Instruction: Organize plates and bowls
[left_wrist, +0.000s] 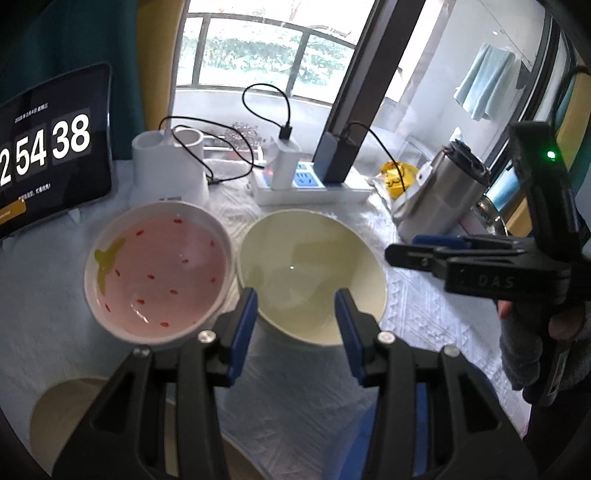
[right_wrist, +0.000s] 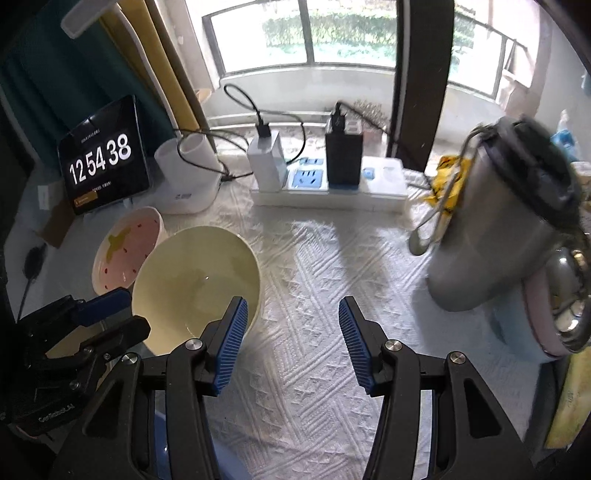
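On the white cloth, a pink strawberry-pattern bowl (left_wrist: 159, 273) (right_wrist: 125, 254) and a cream bowl (left_wrist: 310, 280) (right_wrist: 195, 284) stand side by side, rims nearly touching. My left gripper (left_wrist: 297, 325) is open just above the cream bowl's near rim, which shows between its blue pads without touching them. My right gripper (right_wrist: 291, 332) is open over bare cloth just right of the cream bowl, with nothing between its fingers. It shows side-on at the right (left_wrist: 413, 249) in the left wrist view. The left gripper (right_wrist: 107, 314) sits low left in the right wrist view.
A tablet clock (left_wrist: 48, 147), a white holder (left_wrist: 173, 166) and a power strip (right_wrist: 328, 184) with chargers line the back. A steel tumbler (right_wrist: 498, 221) and a yellow bag (left_wrist: 399, 177) stand right. A cream dish (left_wrist: 66, 417) and something blue (right_wrist: 229, 465) lie at the near edge.
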